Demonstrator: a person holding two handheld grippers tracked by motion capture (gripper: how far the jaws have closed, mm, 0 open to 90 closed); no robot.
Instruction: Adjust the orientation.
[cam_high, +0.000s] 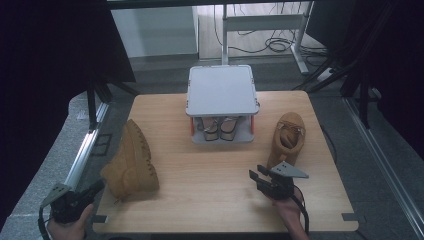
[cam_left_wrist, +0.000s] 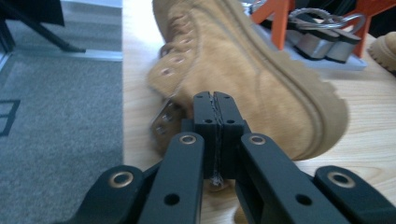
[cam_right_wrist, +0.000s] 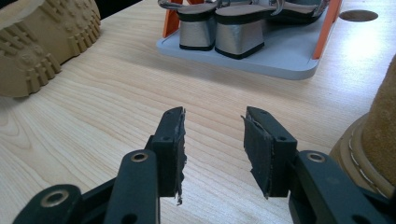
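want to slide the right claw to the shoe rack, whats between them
Bare wood of the table between the right claw and the rack, seen in the right gripper view.

A light wooden table (cam_high: 210, 165) stands on grey floor. On it a tan boot (cam_high: 131, 162) lies on its side at the left, a second tan boot (cam_high: 287, 137) at the right, and a grey two-tier rack (cam_high: 222, 92) with orange posts at the back middle.
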